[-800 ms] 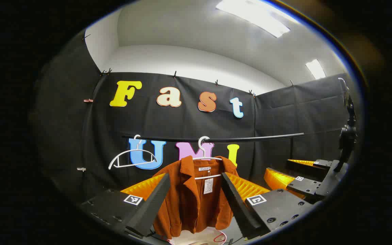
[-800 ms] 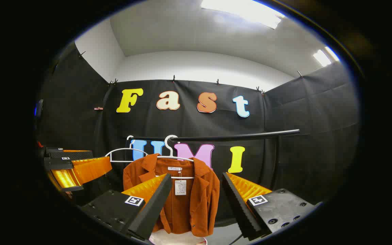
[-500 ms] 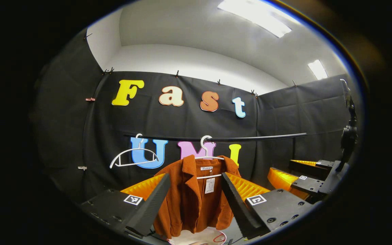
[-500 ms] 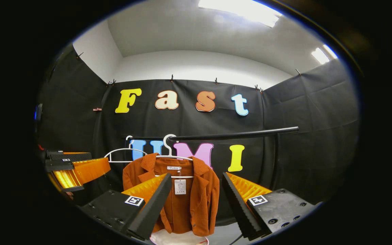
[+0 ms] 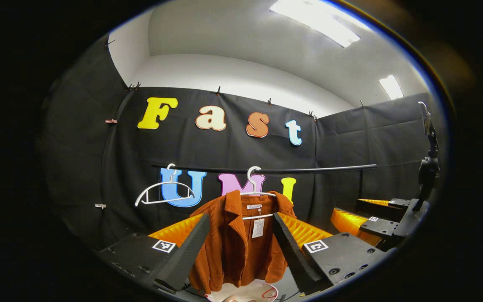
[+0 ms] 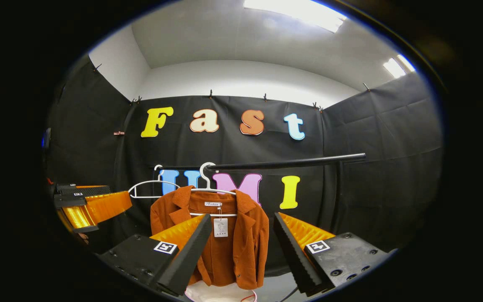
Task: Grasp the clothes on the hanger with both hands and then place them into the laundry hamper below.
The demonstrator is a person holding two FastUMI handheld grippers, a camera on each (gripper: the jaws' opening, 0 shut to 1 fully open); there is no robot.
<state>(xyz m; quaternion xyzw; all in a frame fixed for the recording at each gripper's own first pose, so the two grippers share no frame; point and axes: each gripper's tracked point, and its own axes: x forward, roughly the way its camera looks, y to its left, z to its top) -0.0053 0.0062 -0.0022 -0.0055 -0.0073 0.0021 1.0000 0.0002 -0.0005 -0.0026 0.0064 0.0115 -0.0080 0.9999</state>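
Note:
A rust-orange corduroy jacket (image 5: 241, 243) (image 6: 224, 247) hangs on a white hanger (image 5: 255, 191) (image 6: 208, 184) from a black rail (image 5: 292, 170) (image 6: 287, 162). A paper tag dangles at its collar. Below it peeks the pale rim of the laundry hamper (image 5: 250, 292) (image 6: 216, 292). My left gripper (image 5: 241, 235) is open, short of the jacket, which shows in the gap between its fingers. My right gripper (image 6: 241, 235) is open too, short of the jacket's right half. In the left gripper view the right gripper (image 5: 375, 222) shows at the far right; in the right gripper view the left gripper (image 6: 86, 205) shows at the far left.
An empty white hanger (image 5: 164, 195) (image 6: 149, 188) hangs on the rail left of the jacket. A black stand with a device (image 5: 428, 167) rises at the right edge. The rail's upright post (image 6: 340, 197) stands to the right.
Both views have shifted slightly, and the jacket looks a touch larger in the right gripper view. Both grippers stay open and the jacket has not moved.

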